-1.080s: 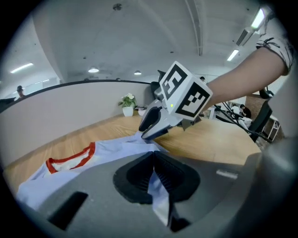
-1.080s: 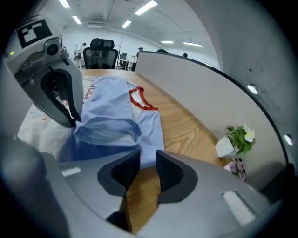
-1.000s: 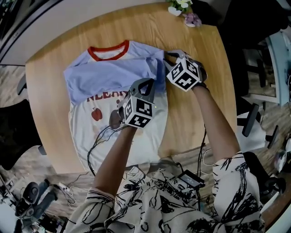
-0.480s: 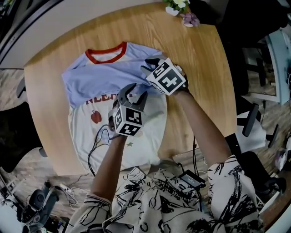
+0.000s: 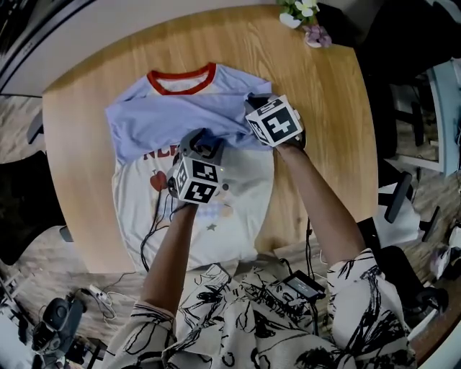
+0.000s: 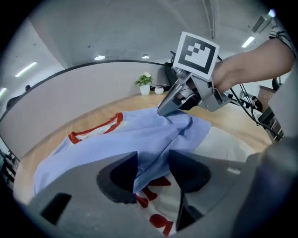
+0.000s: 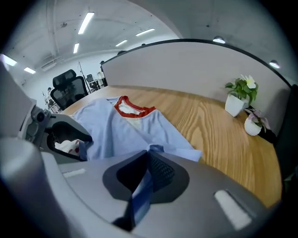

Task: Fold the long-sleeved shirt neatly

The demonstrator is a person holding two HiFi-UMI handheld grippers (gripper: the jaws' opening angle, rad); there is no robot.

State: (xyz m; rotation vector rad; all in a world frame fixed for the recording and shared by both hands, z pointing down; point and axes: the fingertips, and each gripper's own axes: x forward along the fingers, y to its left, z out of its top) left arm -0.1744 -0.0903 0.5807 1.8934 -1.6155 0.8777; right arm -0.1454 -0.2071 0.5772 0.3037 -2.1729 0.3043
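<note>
The shirt point(image 5: 216, 223) lies flat on the wooden table point(image 5: 324, 108). It has a white body, a red collar point(image 5: 180, 79) and light blue sleeves point(image 5: 166, 119). One blue sleeve is folded across the chest. My right gripper point(image 5: 253, 101) is at the shirt's right shoulder, shut on a bunched fold of blue sleeve cloth point(image 7: 142, 195). In the left gripper view its tip point(image 6: 164, 110) pinches that cloth. My left gripper point(image 5: 205, 138) is over the chest, jaws apart, with a ridge of blue sleeve point(image 6: 151, 158) lying between them.
Two small potted plants point(image 5: 302, 11) stand at the table's far right corner. A black cable point(image 5: 155, 216) trails over the shirt's lower left. The table's curved front edge is close to the hem. Office chairs stand beyond the table on the right.
The right gripper rolled, shifted left onto the sleeve and closed on it. The left gripper opened and moved up the shirt to the blue sleeve fold.
</note>
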